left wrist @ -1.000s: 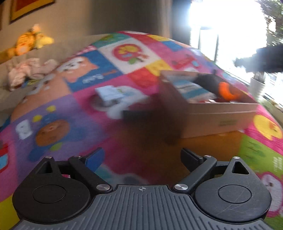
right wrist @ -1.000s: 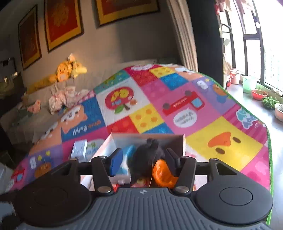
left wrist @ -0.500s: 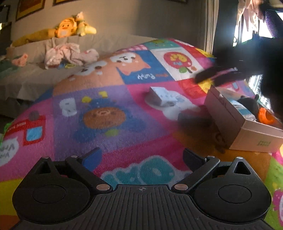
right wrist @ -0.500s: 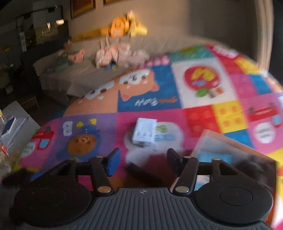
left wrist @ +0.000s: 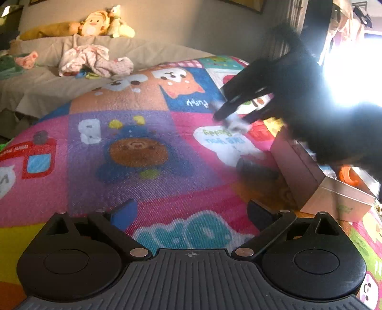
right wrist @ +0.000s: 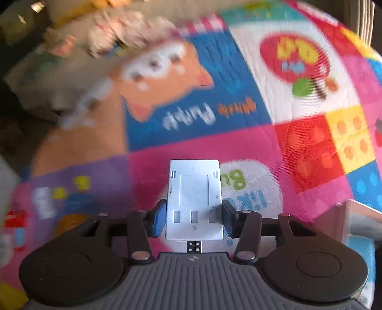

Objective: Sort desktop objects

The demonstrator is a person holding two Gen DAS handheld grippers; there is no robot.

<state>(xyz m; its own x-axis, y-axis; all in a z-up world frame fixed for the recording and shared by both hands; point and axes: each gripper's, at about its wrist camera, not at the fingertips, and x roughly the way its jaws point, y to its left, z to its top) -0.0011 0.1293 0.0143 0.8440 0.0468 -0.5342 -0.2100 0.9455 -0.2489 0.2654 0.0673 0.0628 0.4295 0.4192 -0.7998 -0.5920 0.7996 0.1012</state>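
Note:
In the right wrist view my right gripper [right wrist: 193, 219] is shut on a flat white rectangular device [right wrist: 194, 190], held between the blue pad and the black pad above the colourful play mat [right wrist: 214, 114]. In the left wrist view the right gripper [left wrist: 235, 114] appears as a dark blurred shape with the white device [left wrist: 235, 122] in it, above the mat, left of the cardboard box [left wrist: 317, 188]. The box holds an orange object [left wrist: 348, 175]. My left gripper [left wrist: 191, 212] is open and empty, low over the mat [left wrist: 143, 152].
A dark object [left wrist: 255, 167] lies on the mat beside the box's left wall. A sofa [left wrist: 47, 78] with clothes [left wrist: 95, 62] and plush toys [left wrist: 95, 22] stands behind the mat. A bright window is at the right. The box corner [right wrist: 358, 214] shows at the right wrist view's right edge.
My right gripper left the box, swung left to the white device on the mat, closed on it and lifted it. My left gripper stayed open, its view turning left.

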